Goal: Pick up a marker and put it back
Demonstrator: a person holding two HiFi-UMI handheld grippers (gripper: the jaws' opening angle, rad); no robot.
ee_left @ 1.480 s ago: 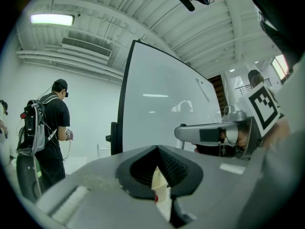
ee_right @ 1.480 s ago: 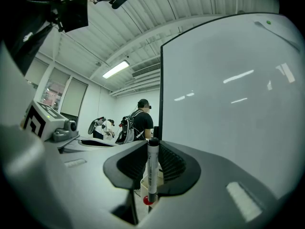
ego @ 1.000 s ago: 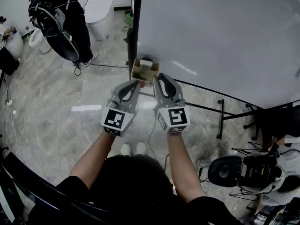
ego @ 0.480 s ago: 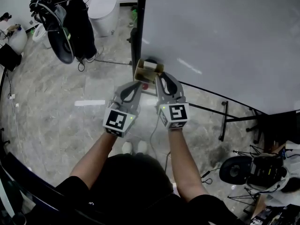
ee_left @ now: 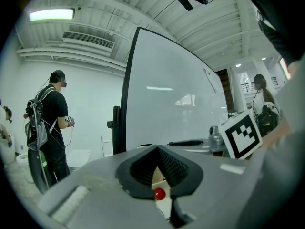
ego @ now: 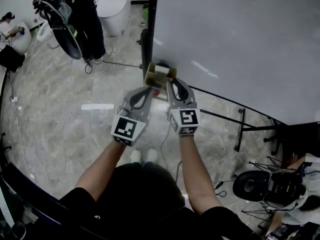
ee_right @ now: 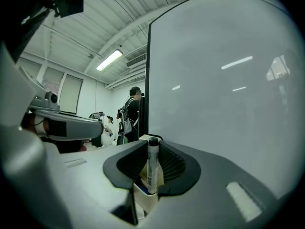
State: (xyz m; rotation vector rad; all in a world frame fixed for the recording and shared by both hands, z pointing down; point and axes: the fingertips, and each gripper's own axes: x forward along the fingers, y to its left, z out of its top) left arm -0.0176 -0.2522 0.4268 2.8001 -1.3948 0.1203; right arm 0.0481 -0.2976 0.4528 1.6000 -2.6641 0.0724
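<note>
The right gripper (ego: pixel 170 83) is holding the marker (ee_right: pixel 152 165): its fingers (ee_right: pixel 177 162) are pressing narrowly on the white barrel. The barrel is standing upright across them, black cap on top. The holder box (ego: pixel 159 75), hanging at the lower left corner of the whiteboard (ego: pixel 240 39), is sitting straight beneath the marker's lower end, so putting it back is looking like a short drop along the marker's long axis. The left gripper (ego: pixel 148 89) is hovering just beside the box on its left, fingers (ee_left: pixel 175 167) closed at the tips and gripping nothing; a red cap (ee_left: pixel 159 193) is showing beyond them. The board face is standing close behind the box, and open room is lying towards the person.
</note>
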